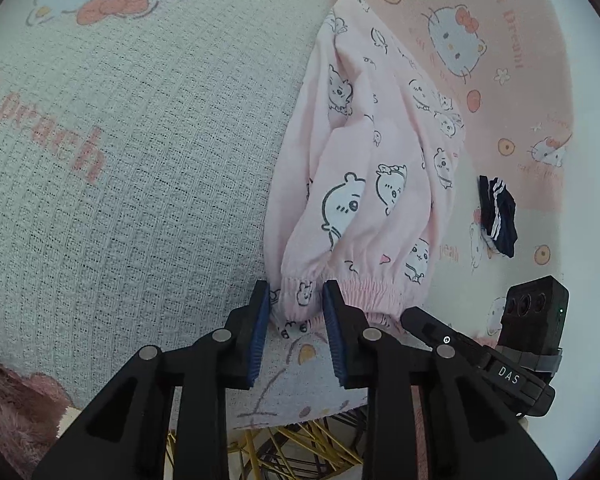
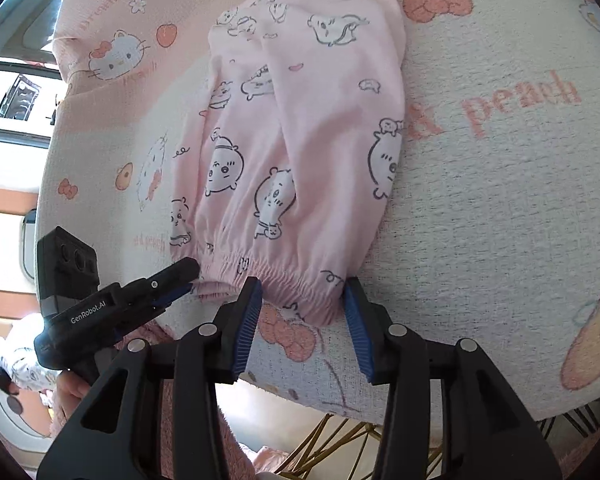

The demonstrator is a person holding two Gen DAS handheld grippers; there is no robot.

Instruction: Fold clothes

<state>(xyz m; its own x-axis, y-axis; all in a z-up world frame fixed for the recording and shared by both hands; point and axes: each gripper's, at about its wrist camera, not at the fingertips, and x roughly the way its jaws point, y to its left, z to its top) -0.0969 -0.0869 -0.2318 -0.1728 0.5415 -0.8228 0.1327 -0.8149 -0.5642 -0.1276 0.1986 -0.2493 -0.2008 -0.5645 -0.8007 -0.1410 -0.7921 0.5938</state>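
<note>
Pink cotton pants (image 1: 364, 184), soft and rumpled, printed with white cartoon critters, folded lengthwise and lying on waffle-knit cat-print blanket (image 1: 132, 152) over a rounded surface; gathered elastic waistband (image 1: 364, 292) at near edge, ruched and puckered. Same pants (image 2: 300, 128) in right view, waistband (image 2: 284, 280) bunched toward the blanket's (image 2: 500, 200) front edge. Small dark navy garment with white stripes (image 1: 497, 216) well apart on the pink part of the blanket. Left gripper (image 1: 296, 312) low at waistband's left end, black frame, ribbed blue pads (image 1: 334, 332), spread apart with waistband corner between them, not pinched. Right gripper (image 2: 303, 312) also low, spread wide, straddling waistband's right end, pads (image 2: 246, 320) beside fabric, contact unclear. Seen from right view, left gripper (image 2: 180, 280) tilted with tip at the waistband's far end. Gold wire legs (image 1: 312, 448) visible under the blanket edge
</note>
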